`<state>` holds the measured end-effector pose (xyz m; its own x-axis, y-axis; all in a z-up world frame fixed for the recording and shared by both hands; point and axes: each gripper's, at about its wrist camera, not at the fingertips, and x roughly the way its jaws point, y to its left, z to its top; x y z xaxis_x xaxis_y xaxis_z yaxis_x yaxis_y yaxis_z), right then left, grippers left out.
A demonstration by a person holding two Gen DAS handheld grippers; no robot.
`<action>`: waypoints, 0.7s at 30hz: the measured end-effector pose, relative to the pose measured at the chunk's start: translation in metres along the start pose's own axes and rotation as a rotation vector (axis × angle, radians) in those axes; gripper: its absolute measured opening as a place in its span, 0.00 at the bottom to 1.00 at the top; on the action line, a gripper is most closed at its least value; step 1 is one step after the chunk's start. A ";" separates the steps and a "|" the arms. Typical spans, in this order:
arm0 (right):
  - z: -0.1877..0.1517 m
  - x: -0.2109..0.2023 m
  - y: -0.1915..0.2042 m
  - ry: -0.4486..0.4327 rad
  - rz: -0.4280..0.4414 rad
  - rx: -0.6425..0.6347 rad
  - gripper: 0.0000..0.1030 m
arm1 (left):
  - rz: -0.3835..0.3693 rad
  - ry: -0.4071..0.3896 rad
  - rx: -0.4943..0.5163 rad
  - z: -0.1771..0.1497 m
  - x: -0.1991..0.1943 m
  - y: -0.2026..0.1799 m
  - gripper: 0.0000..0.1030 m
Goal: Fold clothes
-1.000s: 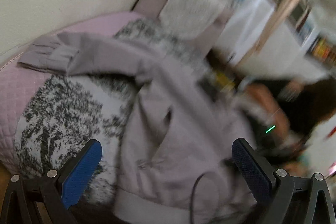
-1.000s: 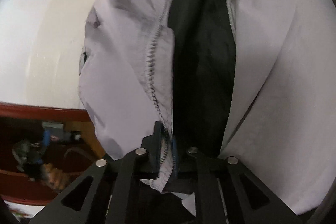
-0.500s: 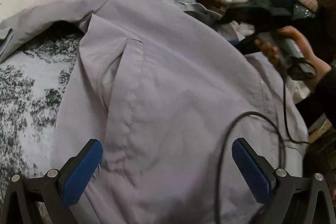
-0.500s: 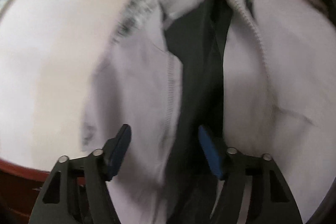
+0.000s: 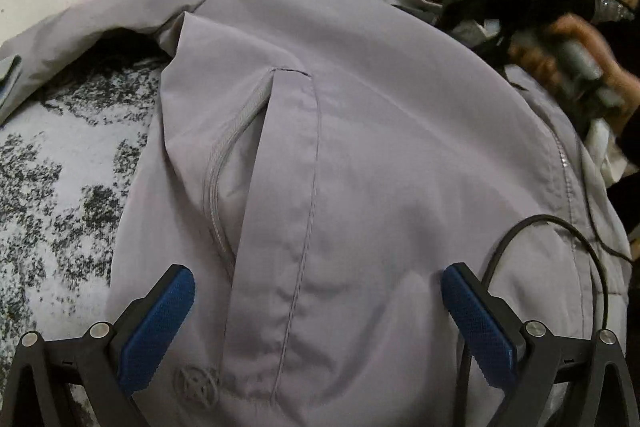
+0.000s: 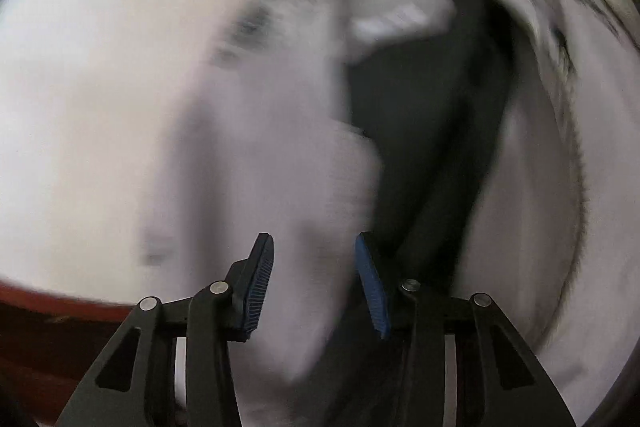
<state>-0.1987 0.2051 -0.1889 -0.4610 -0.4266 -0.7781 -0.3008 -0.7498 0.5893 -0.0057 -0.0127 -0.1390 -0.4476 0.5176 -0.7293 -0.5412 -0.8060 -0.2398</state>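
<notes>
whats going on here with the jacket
A person is folding a lilac jacket spread over a speckled bedspread. The left claw hovers open above the front panel beside the zipped pocket, gripping nothing. The right claw sits at the jacket's open front, where the dark lining shows; its jaws have just been closing, with fabric between them but not clamped.

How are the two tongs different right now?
The left tongs stand wide open, while the right tongs have a much narrower gap, having just been closing. The left tongs' view of the lilac jacket is sharp; the right tongs' view is blurred. Both have blue pads and grip nothing.
</notes>
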 end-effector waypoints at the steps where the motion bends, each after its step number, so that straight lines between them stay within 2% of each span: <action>1: -0.001 0.009 -0.005 0.011 0.010 0.017 0.44 | 0.003 0.002 0.003 0.000 0.000 -0.001 0.99; 4: 0.005 0.011 -0.007 -0.042 0.101 0.041 0.44 | 0.014 0.010 0.022 -0.001 0.002 -0.005 0.99; 5: 0.005 0.014 -0.005 -0.050 0.114 0.036 0.41 | 0.017 0.012 0.028 -0.001 0.002 -0.006 0.99; 6: 0.006 0.017 0.000 -0.052 0.106 0.015 0.31 | 0.017 0.013 0.029 0.000 0.002 -0.006 0.99; 7: 0.007 0.019 0.007 -0.052 0.073 -0.012 0.15 | 0.018 0.014 0.031 0.000 0.002 -0.006 0.99; 8: 0.006 0.020 0.013 -0.056 0.035 -0.030 0.06 | 0.019 0.015 0.032 0.000 0.002 -0.006 0.99; 9: 0.005 0.020 0.018 -0.060 -0.004 -0.047 0.03 | 0.021 0.016 0.033 0.000 0.002 -0.006 0.99; 10: 0.021 0.012 0.015 -0.067 -0.011 -0.049 0.03 | 0.026 0.017 0.036 0.000 0.002 -0.007 0.99; 13: 0.031 -0.014 0.017 -0.142 -0.030 -0.057 0.03 | 0.042 0.023 0.047 -0.001 0.003 -0.011 0.99; 17: 0.070 -0.055 0.043 -0.270 -0.069 -0.129 0.02 | 0.073 0.033 0.065 -0.001 0.006 -0.018 0.99; 21: 0.118 -0.053 0.058 -0.283 -0.147 -0.176 0.02 | 0.120 0.050 0.116 -0.003 0.013 -0.030 0.99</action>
<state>-0.2905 0.2438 -0.0874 -0.6439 -0.1693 -0.7462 -0.2440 -0.8789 0.4099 0.0066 0.0178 -0.1433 -0.4798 0.4024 -0.7796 -0.5659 -0.8210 -0.0755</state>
